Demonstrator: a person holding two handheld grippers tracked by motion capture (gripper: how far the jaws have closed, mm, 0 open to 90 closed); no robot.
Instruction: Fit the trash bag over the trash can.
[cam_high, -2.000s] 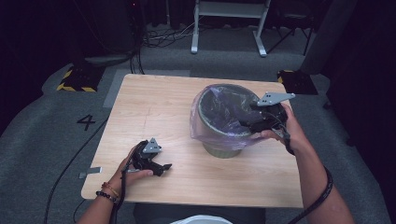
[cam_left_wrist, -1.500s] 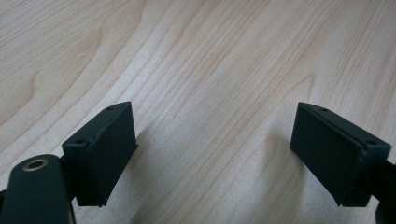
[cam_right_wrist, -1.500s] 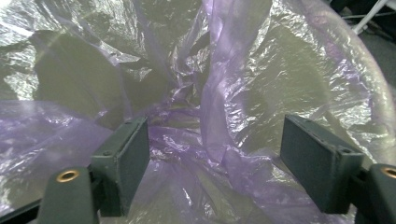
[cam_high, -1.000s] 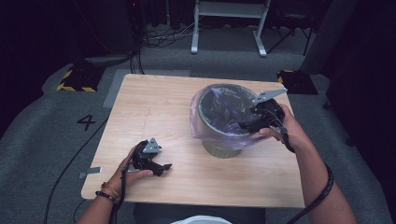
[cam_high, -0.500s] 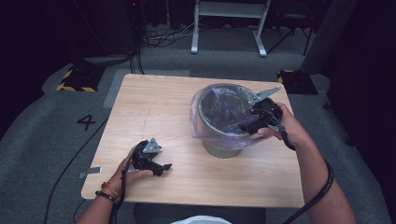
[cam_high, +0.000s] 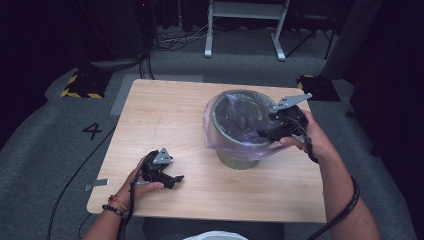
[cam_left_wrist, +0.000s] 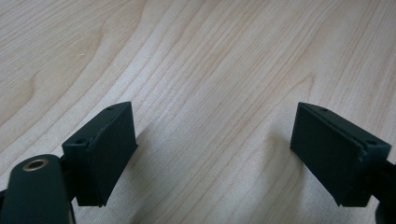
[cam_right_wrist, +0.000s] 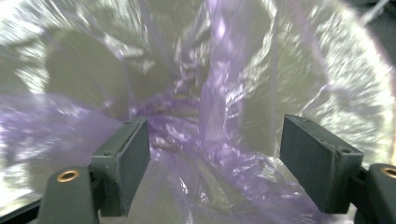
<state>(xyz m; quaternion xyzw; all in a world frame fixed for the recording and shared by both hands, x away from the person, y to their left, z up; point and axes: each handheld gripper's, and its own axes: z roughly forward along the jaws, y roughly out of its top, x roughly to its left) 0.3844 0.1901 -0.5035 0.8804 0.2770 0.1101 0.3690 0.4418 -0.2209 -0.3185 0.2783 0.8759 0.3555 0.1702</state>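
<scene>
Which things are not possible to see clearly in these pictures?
- Bottom of the bin: in the high view and the right gripper view, the purple bag covers it.
- Bag film: blurred in the right gripper view.
- Right tool: its jaw gap is too small in the high view.
- Left tool: partly behind the hand.

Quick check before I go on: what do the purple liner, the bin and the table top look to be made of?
Liner: thin translucent plastic film, glossy; it crinkles, shines and shows the bin through it. Bin: smooth, dull olive-grey wall, probably plastic, though painted metal is possible. Table top: pale wood grain with a matte finish, possibly laminate rather than solid wood.
</scene>
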